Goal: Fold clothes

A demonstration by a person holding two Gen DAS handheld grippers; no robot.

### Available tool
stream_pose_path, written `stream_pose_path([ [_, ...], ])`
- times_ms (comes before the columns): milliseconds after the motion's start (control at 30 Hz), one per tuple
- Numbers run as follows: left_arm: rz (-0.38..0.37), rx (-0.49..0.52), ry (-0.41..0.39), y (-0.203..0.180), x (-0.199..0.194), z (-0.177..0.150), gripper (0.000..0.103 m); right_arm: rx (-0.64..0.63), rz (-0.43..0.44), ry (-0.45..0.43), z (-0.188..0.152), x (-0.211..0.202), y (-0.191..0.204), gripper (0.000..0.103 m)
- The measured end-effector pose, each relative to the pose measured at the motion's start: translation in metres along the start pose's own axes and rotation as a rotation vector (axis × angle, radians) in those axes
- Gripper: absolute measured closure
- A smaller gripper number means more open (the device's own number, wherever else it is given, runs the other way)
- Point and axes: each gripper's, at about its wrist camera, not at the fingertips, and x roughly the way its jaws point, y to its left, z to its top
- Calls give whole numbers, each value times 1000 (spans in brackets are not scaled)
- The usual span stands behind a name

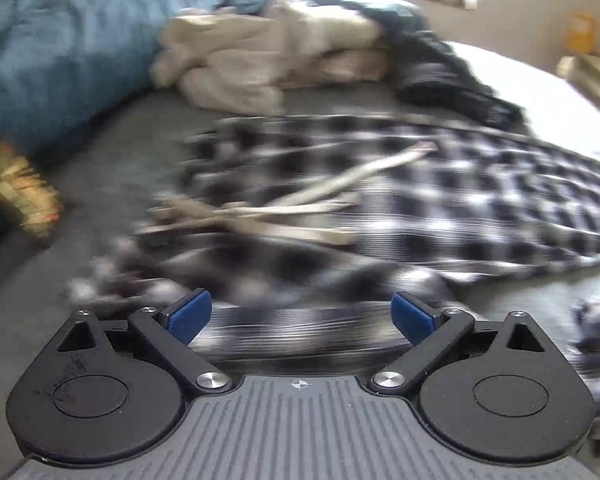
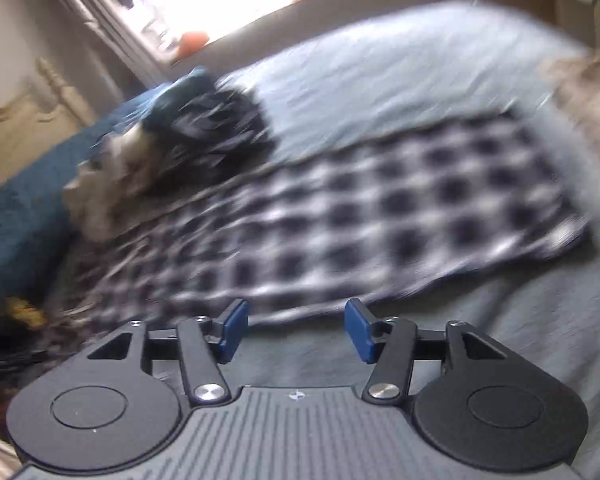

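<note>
both claws released, jaws apart, nothing between them; checked garment spread on the bed ahead.

left claw point(image 1: 301, 316) hangs low over the near, rumpled end of the checked garment point(image 1: 439, 200), its pale drawstrings point(image 1: 284, 208) just beyond the blue pads, cloth right under the jaws. right claw point(image 2: 296, 330) sits over bare grey bed sheet point(image 2: 519, 340), just short of the garment's long edge point(image 2: 339, 216). garment's long axis runs from the left claw's end away toward the right; left claw is nearer the cloth. how many layers it lies in can't be told, both views smeared. cream and dark clothes pile point(image 1: 284, 52) farther back, blue duvet point(image 1: 52, 60) on the left.
</note>
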Motion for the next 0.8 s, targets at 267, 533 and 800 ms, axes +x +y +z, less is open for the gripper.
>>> stream_pose_path([
  [267,-113,139,42,-36,17,-7,6,28,190,273,-42,99,68,42],
  [533,-142,209,42,-42,27,-10,19,-109,207,443,-68,161,107,42],
  [800,-219,226,24,-35,35,-18,36,-134,36,368,-69,136,97,95],
])
